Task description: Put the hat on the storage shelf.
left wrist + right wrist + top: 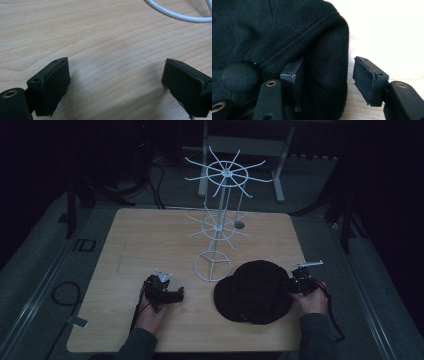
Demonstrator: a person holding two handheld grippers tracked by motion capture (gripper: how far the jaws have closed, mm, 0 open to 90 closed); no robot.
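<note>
Cap [254, 291] flat on table [150, 240], beside stand [213, 266] | right gripper [299, 285] fingers apart astride its edge | left gripper [165, 292] fingers apart, empty

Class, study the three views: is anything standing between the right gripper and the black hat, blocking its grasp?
Nothing visible does. The right gripper is already at the black hat: its open fingers straddle a fold of the hat's edge, one on each side, not yet closed. The white wire stand sits apart, behind the hat.
</note>
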